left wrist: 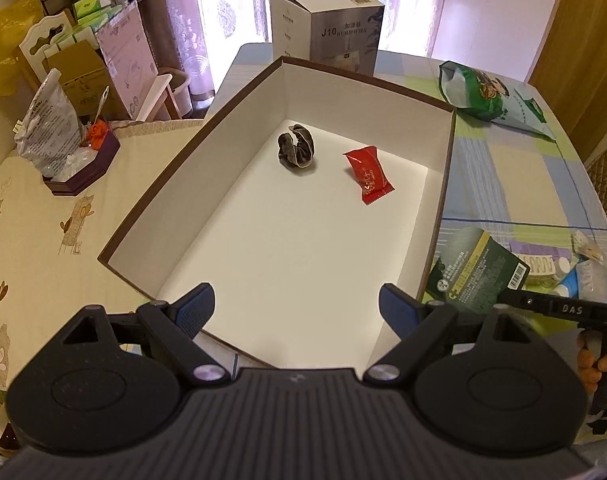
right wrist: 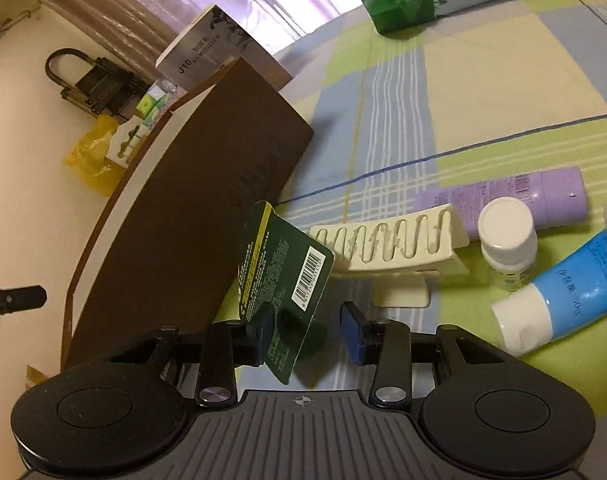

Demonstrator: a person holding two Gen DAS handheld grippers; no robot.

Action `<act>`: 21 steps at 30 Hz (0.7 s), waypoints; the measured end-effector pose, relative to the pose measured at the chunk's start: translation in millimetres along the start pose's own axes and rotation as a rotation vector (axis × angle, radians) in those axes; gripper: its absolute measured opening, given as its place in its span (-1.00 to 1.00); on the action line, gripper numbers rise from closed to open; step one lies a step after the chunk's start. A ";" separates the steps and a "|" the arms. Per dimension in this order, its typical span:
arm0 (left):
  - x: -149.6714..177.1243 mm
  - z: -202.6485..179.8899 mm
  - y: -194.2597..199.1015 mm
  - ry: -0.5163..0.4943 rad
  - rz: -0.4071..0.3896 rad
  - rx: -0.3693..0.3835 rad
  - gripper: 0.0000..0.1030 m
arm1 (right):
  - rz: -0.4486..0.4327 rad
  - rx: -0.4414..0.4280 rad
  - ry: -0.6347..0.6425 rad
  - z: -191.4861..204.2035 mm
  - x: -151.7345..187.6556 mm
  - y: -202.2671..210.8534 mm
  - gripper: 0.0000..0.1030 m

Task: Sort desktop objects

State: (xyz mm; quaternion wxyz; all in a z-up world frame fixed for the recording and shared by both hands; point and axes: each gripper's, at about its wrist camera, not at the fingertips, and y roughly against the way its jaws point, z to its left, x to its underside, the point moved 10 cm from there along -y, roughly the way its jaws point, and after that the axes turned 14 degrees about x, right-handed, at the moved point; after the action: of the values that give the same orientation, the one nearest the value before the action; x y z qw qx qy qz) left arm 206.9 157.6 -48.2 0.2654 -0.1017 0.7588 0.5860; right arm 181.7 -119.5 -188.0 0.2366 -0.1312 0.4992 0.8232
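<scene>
Your right tool [right wrist: 307, 330] stands apart around the green card [right wrist: 283, 280], whose long axis points up; the box [left wrist: 239, 128] lies just left. Left tool [left wrist: 297, 310] is apart, empty.

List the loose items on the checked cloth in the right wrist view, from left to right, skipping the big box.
Dark green barcoded card packet → cream wavy plastic rack → small white-capped bottle → blue tube with white cap.

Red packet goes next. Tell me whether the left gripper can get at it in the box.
Probably yes. The left gripper hangs open at the box's near rim, and the red packet lies alone on the bare floor, apart from the dark scrunchie.
</scene>
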 end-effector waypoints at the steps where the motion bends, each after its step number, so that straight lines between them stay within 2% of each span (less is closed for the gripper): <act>1: -0.5 0.4 -0.7 -0.001 0.001 0.000 0.69 | -0.014 -0.023 0.014 2.9 0.0 2.6 -0.76; 3: 0.4 1.2 -0.9 -0.002 0.003 0.000 0.69 | -0.033 -0.043 0.052 9.6 2.0 7.5 -0.83; 7: 3.6 2.6 -0.6 -0.001 0.007 -0.002 0.69 | -0.119 -0.018 0.281 32.4 10.6 28.3 -0.93; 9: 5.7 1.6 0.6 -0.003 0.006 0.001 0.69 | -0.154 0.008 0.439 44.7 18.5 38.9 -0.95; 14: 7.8 -13.2 0.0 -0.030 0.005 0.030 0.69 | -0.227 0.164 0.929 53.8 54.0 65.8 -0.95; 17: 7.8 -27.4 -2.7 -0.055 0.005 0.056 0.69 | -0.199 0.225 1.106 40.1 78.6 80.6 -0.95; 21: 7.9 -46.5 -6.5 -0.090 0.005 0.090 0.69 | -0.107 0.250 1.138 12.5 104.8 96.0 -0.95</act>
State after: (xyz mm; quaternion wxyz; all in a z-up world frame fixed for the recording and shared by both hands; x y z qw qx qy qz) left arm 190.1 113.1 -49.7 0.3019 -0.0613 0.7721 0.5559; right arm 42.6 -118.8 -156.6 -0.0140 -0.5488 0.6339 0.5448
